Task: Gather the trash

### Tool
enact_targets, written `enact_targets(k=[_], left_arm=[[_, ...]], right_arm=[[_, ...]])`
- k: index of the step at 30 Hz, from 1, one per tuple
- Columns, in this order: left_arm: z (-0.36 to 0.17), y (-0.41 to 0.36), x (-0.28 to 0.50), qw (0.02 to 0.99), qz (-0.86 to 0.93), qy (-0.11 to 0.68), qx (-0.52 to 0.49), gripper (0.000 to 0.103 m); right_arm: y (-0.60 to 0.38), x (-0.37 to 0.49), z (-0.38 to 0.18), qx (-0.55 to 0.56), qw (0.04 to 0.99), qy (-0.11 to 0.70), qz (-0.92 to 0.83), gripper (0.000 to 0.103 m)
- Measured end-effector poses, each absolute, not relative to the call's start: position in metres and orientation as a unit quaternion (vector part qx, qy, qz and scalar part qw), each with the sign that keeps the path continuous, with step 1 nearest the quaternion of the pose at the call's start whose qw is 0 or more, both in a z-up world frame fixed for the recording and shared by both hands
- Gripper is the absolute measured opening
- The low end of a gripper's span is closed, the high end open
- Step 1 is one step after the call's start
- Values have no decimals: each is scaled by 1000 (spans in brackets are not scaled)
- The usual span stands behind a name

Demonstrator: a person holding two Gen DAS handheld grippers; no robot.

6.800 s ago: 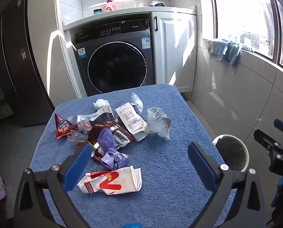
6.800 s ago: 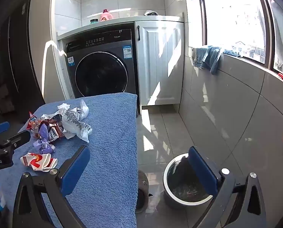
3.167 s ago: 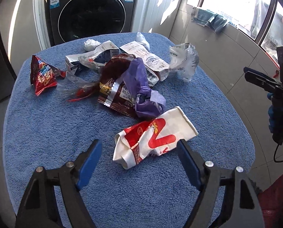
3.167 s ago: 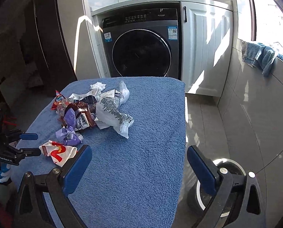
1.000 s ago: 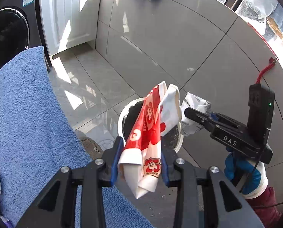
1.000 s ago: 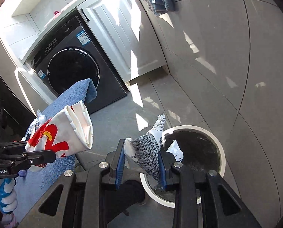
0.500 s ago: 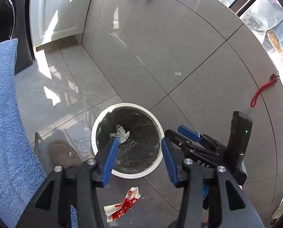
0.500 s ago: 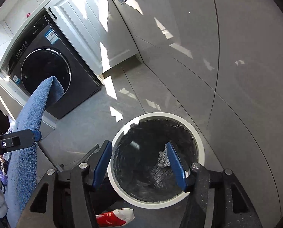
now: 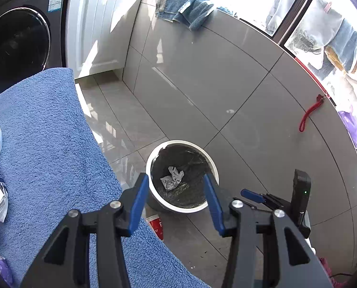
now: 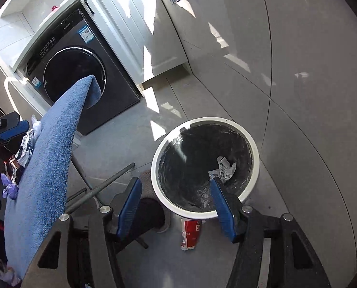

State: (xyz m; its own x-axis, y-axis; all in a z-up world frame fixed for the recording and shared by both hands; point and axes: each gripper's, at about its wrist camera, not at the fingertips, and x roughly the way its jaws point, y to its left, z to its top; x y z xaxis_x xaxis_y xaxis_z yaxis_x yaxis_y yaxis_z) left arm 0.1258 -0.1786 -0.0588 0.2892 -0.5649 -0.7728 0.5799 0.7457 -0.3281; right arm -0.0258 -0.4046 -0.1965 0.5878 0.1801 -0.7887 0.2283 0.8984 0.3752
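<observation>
While both jaws gape empty, "DAS" unreadable; red-white wrapper [image 10: 190, 236] beside bin [image 10: 255, 153].

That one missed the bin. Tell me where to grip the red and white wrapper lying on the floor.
Red and white wrapper lies flat beside the white bin. Probably come from above, jaws across its narrow width near the free end, away from the bin wall.

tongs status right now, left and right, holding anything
left tongs: open, holding nothing.
right tongs: open, holding nothing.
</observation>
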Motion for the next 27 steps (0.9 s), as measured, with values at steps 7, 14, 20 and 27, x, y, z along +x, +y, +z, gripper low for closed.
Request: enact_targets(k=[7, 14, 20, 27], left_arm=[[-53, -129, 117, 821, -322, 472, -11, 45], [-51, -79, 115, 839, -279, 467, -10, 45], [-55, -42, 122, 848, -231, 476, -13, 45], [-71, -21, 129, 839, -216, 498, -23, 45]], right_arm=[[-373, -61, -317, 259, 776, 574, 21, 57], [-332, -44, -453, 274, 691, 667, 54, 57], [-306, -8, -516, 240, 677, 693, 66, 57], [-288, 31, -556, 201, 682, 701, 50, 57]])
